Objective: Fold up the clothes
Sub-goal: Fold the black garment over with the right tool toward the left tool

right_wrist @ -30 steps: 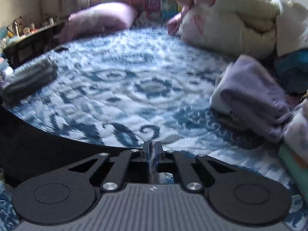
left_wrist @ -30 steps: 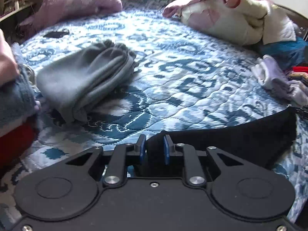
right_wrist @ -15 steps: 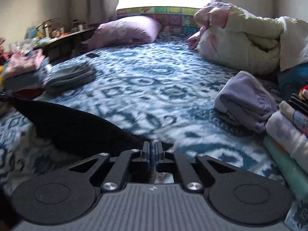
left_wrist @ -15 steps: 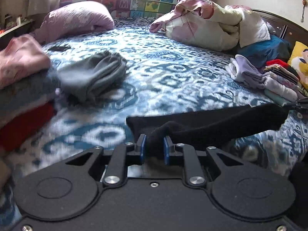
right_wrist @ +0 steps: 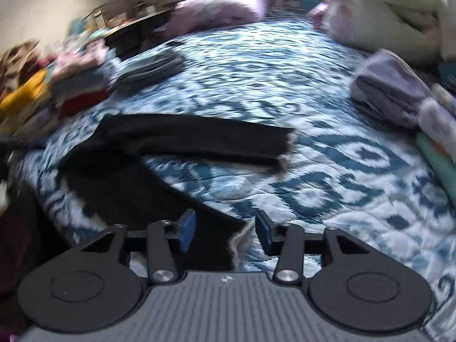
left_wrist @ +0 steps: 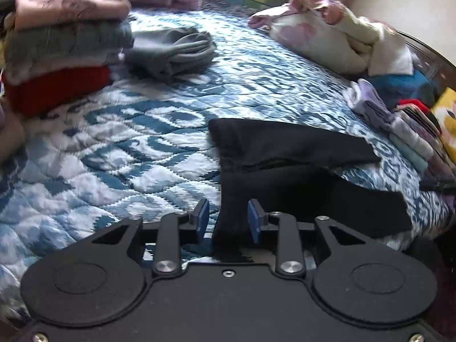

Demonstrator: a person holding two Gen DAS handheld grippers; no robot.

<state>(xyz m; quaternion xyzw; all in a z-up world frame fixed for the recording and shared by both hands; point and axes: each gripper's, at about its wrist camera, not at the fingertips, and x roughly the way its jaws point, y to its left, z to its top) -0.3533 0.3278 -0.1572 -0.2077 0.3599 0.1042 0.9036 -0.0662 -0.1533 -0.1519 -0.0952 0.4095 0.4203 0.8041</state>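
A pair of black trousers (left_wrist: 287,156) lies spread on the blue and white patterned bedspread (left_wrist: 128,148), its two legs splayed apart. It also shows in the right wrist view (right_wrist: 185,139). My left gripper (left_wrist: 228,219) is open, with the trousers' waist end lying loose between its blue pads. My right gripper (right_wrist: 225,230) is open, with the cuff of the near leg lying between its pads. Neither gripper holds the cloth.
A stack of folded clothes (left_wrist: 59,42) and a folded grey garment (left_wrist: 173,48) sit at the left. A crumpled quilt (left_wrist: 327,40) lies at the back right. Folded lilac and pastel clothes (right_wrist: 396,97) line the right edge. A pink pillow (right_wrist: 219,8) is at the head.
Both grippers held the black trousers stretched above the bed; now the trousers lie flat on the bedspread and both grippers have opened and let go.
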